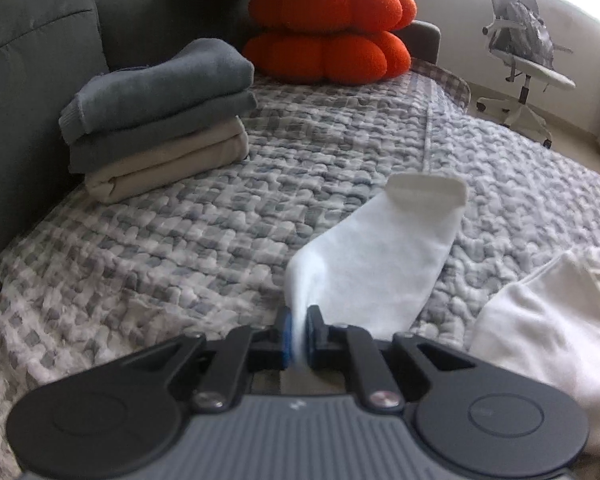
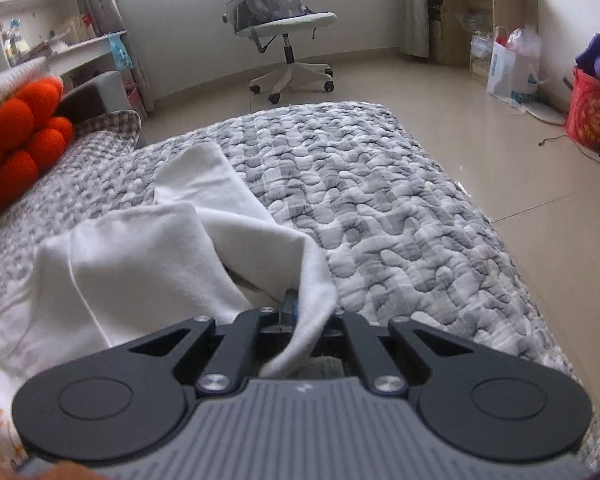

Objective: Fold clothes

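White garment (image 2: 140,256) pinched btwn both hand-held grippers, left (image 1: 298,330) & right (image 2: 306,312).

The left gripper (image 1: 299,334) is held low and level with its blue-padded fingers (image 1: 286,336) pressed together on white cloth, while the right gripper (image 2: 306,312) is likewise kept low, its jaws closed on a fold of white cloth that hides one finger.

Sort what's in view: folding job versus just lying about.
Job: white garment, held by left gripper and right gripper; folded stack.
Lying about: orange cushions, office chair, red basket, white bag.
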Demonstrator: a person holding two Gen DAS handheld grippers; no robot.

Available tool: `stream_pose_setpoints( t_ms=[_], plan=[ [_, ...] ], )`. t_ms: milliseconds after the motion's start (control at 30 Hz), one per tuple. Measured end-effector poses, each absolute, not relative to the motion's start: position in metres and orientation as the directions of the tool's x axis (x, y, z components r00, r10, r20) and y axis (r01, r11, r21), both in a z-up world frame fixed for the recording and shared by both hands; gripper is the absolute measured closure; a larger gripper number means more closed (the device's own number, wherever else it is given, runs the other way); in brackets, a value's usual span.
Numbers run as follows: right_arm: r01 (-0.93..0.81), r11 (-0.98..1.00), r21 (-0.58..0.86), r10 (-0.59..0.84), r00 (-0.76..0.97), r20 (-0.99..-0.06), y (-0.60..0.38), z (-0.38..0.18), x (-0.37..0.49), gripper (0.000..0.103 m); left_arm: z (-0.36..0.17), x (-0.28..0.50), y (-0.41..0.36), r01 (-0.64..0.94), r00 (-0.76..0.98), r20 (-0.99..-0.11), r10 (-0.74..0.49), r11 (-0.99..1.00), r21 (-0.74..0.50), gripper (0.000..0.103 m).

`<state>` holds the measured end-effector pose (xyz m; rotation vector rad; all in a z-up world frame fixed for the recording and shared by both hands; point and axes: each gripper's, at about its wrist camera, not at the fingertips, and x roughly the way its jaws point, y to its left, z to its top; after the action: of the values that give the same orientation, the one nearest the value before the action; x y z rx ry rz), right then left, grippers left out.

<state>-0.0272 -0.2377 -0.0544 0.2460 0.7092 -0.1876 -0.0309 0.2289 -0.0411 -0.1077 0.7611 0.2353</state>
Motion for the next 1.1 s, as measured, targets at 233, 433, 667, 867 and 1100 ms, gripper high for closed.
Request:
stream_pose_setpoints(
  t_ms=[233, 433, 667, 867, 1100],
  plan=[
    [0.201, 0.969, 0.142, -0.066, 0.77, -0.635, -0.238, -0.034, -0.036, 0.061, -0.019, -0.04, 0.22, -0.158, 0.774, -0.628, 0.087, 0.986, -0.058, 0.04],
    [0.154, 0.979, 0.134, -0.052, 0.821, -0.568, -0.237, -0.01, -0.043, 0.05, -0.006, -0.034, 0.199, -0.041, 0.791, -0.612, -0.014, 0.996, -0.076, 0.038],
    [-0.005, 0.986, 0.165, 0.095, 0.832, -0.547, -0.223, 0.002, -0.029, 0.05, -0.016, -0.013, 0.167, 0.072, 0.766, -0.637, -0.087, 0.996, -0.049, 0.042],
    [-0.124, 0.985, 0.119, 0.169, 0.808, -0.565, -0.203, -0.001, -0.005, 0.05, -0.03, -0.003, 0.149, 0.175, 0.747, -0.648, -0.15, 0.984, -0.026, 0.051],
    [-0.227, 0.97, 0.082, 0.232, 0.777, -0.585, -0.187, -0.01, 0.016, 0.05, -0.047, 0.008, 0.14, 0.237, 0.712, -0.681, -0.171, 0.972, 0.004, 0.056]
  ],
)
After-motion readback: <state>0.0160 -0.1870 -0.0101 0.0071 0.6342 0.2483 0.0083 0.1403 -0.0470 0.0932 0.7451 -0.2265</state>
